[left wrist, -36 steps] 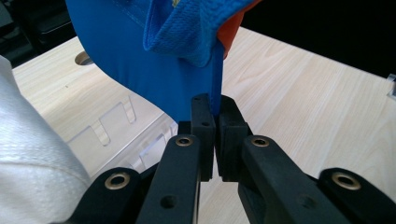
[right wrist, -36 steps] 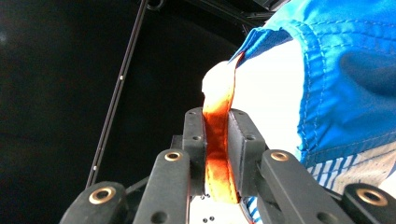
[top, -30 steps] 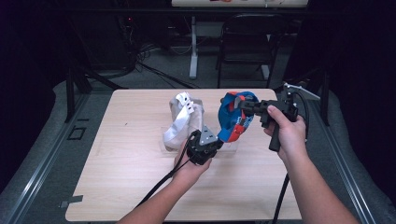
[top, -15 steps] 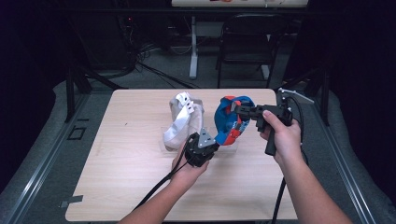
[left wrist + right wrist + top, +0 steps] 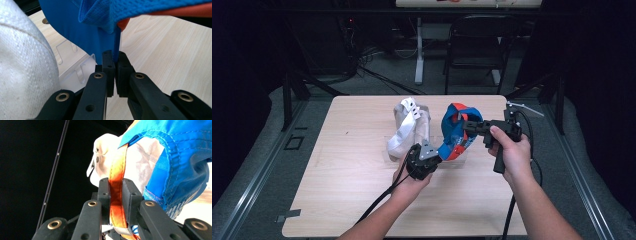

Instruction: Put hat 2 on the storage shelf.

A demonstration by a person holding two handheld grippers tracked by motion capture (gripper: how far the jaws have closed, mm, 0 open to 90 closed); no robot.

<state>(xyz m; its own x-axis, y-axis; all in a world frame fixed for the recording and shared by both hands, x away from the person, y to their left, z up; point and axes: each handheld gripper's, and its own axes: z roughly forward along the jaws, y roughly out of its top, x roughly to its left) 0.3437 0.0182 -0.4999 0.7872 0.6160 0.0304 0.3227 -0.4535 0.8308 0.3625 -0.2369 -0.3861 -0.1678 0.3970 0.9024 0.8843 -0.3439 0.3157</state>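
Observation:
A blue and orange cap (image 5: 457, 132) hangs above the table's middle, held from two sides. My left gripper (image 5: 438, 159) comes up from below and is shut on the cap's thin blue edge (image 5: 115, 42). My right gripper (image 5: 466, 126) reaches in from the right and is shut on its orange strap (image 5: 116, 195). In the left gripper view the pads (image 5: 109, 65) pinch the blue fabric. A white cap (image 5: 408, 127) stands just left of the blue one, close beside my left gripper (image 5: 113, 58).
A clear plastic rack (image 5: 75, 72) sits on the wooden table (image 5: 352, 180) under the caps. Beyond the table's far edge stand a dark chair (image 5: 472, 40) and a white post (image 5: 419, 50), with cables on the floor. Both gripper cables trail off the near edge.
The right hand and the blue cap have shifted slightly left and toward the near side. The left hand has hardly moved. Both grips are unchanged.

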